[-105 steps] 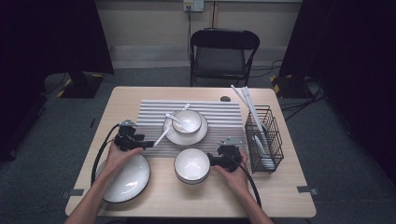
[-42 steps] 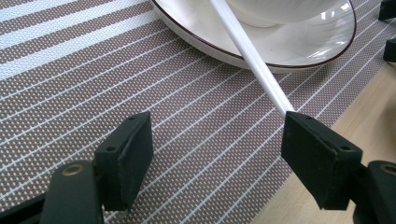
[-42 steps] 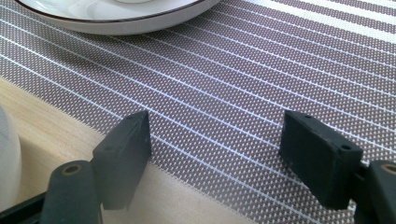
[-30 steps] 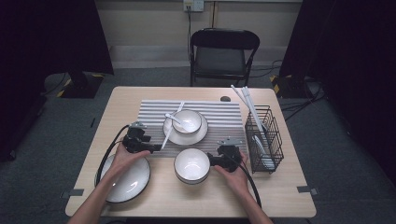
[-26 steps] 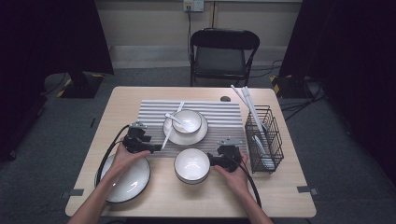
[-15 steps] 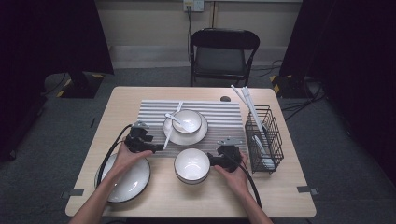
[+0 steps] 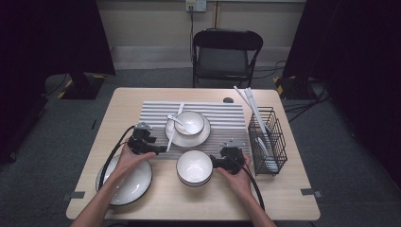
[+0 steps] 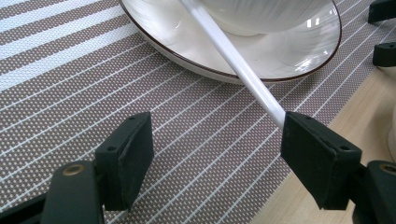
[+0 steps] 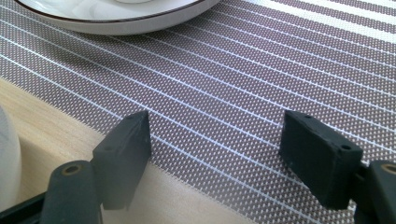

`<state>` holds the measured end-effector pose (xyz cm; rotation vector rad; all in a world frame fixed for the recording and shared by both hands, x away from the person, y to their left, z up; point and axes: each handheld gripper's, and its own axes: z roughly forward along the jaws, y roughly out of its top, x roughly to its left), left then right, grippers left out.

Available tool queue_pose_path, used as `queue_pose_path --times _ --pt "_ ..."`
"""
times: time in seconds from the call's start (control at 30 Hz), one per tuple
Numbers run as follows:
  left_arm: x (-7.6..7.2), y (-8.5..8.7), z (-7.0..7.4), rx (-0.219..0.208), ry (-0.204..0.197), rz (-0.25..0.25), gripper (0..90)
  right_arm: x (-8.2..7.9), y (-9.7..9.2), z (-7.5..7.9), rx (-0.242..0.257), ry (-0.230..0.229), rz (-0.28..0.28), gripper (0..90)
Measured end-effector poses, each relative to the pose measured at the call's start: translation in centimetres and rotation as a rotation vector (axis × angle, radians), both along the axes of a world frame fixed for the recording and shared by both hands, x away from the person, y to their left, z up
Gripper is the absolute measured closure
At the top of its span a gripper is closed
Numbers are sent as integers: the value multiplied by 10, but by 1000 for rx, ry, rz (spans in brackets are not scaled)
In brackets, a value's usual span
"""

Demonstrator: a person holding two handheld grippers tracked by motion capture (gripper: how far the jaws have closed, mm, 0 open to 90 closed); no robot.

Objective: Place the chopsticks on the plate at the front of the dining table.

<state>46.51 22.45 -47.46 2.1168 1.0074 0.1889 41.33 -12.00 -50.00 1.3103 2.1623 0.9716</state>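
The white chopstick (image 8: pixel 238 63), rigid, thin and slippery, is to be pinched near its lower-right end; the left gripper (image 8: pixel 217 154) jaws are spread around it.

White stick's (image 8: pixel 233 60) near tip behind claw pad

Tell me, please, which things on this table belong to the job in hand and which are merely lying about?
In the job:
left gripper, open at the white stick
plate that the stick leans on
striped mat beneath

Lying about:
right gripper, open above the mat edge
near bowl
big plate
wire basket
folding chair
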Motion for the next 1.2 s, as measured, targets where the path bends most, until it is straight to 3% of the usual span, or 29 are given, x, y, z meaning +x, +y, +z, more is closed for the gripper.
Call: queue_pose_path --times 0.33,0.5,0.6,0.63,0.73,1.2 --pt "0 -3 0 15 5 -16 249 0 0 0 0 0 0 240" --pt "0 -4 -1 1 1 -5 246 0 0 0 0 0 0 240" --pt "0 -5 0 17 6 -24 245 0 0 0 0 0 0 239" --pt "1 -6 -1 4 4 -20 244 0 0 0 0 0 0 240" --pt "1 -7 0 23 9 -32 243 0 0 0 0 0 0 240" --pt "1 -10 0 16 4 -30 240 0 0 0 0 0 0 239"
